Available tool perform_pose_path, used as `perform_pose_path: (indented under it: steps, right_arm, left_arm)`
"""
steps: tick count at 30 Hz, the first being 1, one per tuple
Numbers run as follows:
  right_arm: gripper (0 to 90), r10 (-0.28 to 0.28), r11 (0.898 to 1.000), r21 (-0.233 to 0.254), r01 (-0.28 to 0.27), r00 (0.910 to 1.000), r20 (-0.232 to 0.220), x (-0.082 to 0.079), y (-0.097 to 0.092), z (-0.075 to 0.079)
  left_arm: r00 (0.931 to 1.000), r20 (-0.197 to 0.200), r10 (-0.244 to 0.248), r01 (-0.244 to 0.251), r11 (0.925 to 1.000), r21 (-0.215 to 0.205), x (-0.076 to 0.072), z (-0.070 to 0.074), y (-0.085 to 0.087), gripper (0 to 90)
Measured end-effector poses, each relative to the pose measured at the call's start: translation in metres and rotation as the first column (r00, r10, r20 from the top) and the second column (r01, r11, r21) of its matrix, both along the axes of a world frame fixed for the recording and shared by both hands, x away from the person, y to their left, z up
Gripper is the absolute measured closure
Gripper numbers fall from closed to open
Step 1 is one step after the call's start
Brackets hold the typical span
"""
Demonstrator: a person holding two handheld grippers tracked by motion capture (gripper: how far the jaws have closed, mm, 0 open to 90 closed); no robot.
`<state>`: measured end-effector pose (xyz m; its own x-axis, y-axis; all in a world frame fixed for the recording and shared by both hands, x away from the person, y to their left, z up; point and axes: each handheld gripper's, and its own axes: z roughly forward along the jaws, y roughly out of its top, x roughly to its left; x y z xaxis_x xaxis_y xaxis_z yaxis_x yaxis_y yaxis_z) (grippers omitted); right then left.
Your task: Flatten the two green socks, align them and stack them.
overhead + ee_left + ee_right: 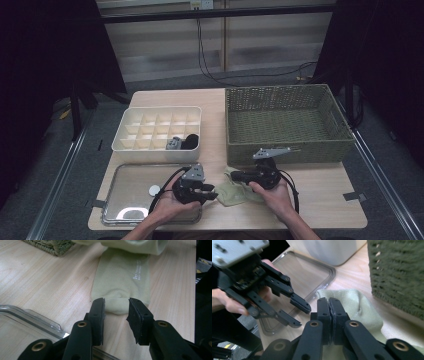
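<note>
- Left gripper (116,305) sits with its jaws partly apart, one on each side of the narrow rolled end of the sock (122,282); from my seat the pads look to be at the cloth's edges, but I cannot tell whether they truly press on it.
- Right gripper (329,302) has its jaws pressed together at the tips, nipping the edge of the sock where the knit folds up against them.
- I see the sock as pale yellow-green, a fine ribbed knit, soft and limp, with a small pale printed mark on the flat part in the left gripper view.
- One stretch of it lies flat on the wooden table (320,200); the far end is doubled over into a thicker, lighter roll.
- Taking the green wicker basket (287,122) as my landmark: the sock lies just in front of the basket's near left corner, close to the weave, though I cannot say whether it touches.
- My left gripper (197,187) is farther from the basket, to the sock's left, over the near edge of the clear tray lid (130,192).
- My right gripper (257,175) hovers right before the basket's front wall, over the sock (232,192).
- White divider box (157,127) stands to the basket's left, with two dark bundles in its near compartments.
</note>
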<state>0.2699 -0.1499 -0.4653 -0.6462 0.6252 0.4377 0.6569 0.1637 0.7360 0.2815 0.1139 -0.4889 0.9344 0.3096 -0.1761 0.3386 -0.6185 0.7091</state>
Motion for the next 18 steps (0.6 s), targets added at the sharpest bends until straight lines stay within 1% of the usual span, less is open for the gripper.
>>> perform_pose_path:
  steps: [1,2,3,4,5,6,7,8,9,11,12,14,15,16,17,18]
  right_arm:
    - [88.4,-0.002,1.0,0.002,0.002,1.0,0.006,-0.001,-0.001,0.002]
    - [88.4,-0.005,1.0,0.015,0.004,0.9999,0.015,-0.002,-0.003,0.006]
    - [88.4,-0.006,1.0,0.02,0.005,0.9997,0.022,-0.002,-0.003,0.008]
    - [88.5,-0.006,1.0,0.024,0.005,0.9995,0.032,-0.002,-0.004,0.01]
    - [88.5,-0.006,1.0,0.024,0.005,0.9995,0.032,-0.002,-0.004,0.01]
    - [88.5,-0.011,0.999,0.035,0.01,0.9991,0.042,-0.003,-0.006,0.014]
    - [88.5,-0.011,0.999,0.035,0.01,0.9991,0.042,-0.003,-0.006,0.014]
    - [88.4,-0.023,0.999,0.043,0.021,0.9983,0.053,-0.003,-0.008,0.018]
    - [88.4,-0.023,0.999,0.043,0.021,0.9983,0.053,-0.003,-0.008,0.018]
    - [88.5,-0.028,0.999,0.049,0.024,0.9973,0.069,-0.003,-0.01,0.023]
    - [88.4,-0.028,0.998,0.053,0.024,0.9969,0.073,-0.004,-0.011,0.025]
    - [88.5,-0.032,0.998,0.056,0.028,0.9966,0.076,-0.004,-0.012,0.027]
    - [88.4,-0.033,0.998,0.059,0.028,0.996,0.083,-0.004,-0.013,0.028]
    - [88.4,-0.038,0.997,0.065,0.032,0.9952,0.09,-0.005,-0.016,0.031]
    - [88.4,-0.038,0.997,0.065,0.032,0.9952,0.09,-0.005,-0.016,0.031]
    - [88.4,-0.044,0.997,0.069,0.037,0.9943,0.097,-0.006,-0.018,0.034]
  left_arm:
    - [1.0,-0.003,0.002,-0.002,1.0,-0.005,0.001,0.0,0.0,65.3]
    - [0.9999,-0.008,0.011,-0.011,0.9999,0.0,0.001,0.0,0.001,65.4]
    - [0.9999,-0.008,0.015,-0.015,0.9998,-0.01,0.001,-0.001,0.001,65.3]
    - [0.9998,-0.008,0.016,-0.016,0.9998,-0.012,0.001,-0.001,0.001,65.4]
    - [0.9998,-0.008,0.016,-0.016,0.9998,-0.012,0.001,-0.001,0.001,65.4]
    - [0.9999,-0.005,0.016,-0.016,0.9998,-0.011,0.002,0.0,0.001,65.4]
    - [0.9999,-0.005,0.016,-0.016,0.9998,-0.011,0.002,0.0,0.001,65.3]
    - [0.9999,-0.005,0.013,-0.013,0.9999,-0.01,0.002,0.0,0.001,65.3]
    - [0.9999,-0.005,0.013,-0.013,0.9999,-0.01,0.002,0.0,0.001,65.2]
    - [0.9998,-0.008,0.016,-0.016,0.9998,-0.013,0.002,-0.001,0.001,65.3]
    - [0.9997,-0.017,0.017,-0.017,0.9999,-0.003,0.002,-0.002,-0.001,65.4]
    - [0.9997,-0.016,0.017,-0.017,0.9999,-0.001,0.002,-0.003,-0.003,65.8]
    - [0.9998,-0.018,0.011,-0.011,0.9999,0.011,0.003,-0.004,-0.005,65.8]
    - [0.9997,-0.019,0.014,-0.014,0.9999,0.009,0.002,-0.006,-0.009,65.9]
    - [0.9997,-0.019,0.014,-0.014,0.9999,0.009,0.002,-0.006,-0.009,65.9]
    - [0.9999,-0.015,0.007,-0.007,0.9998,0.019,0.003,-0.006,-0.01,65.7]
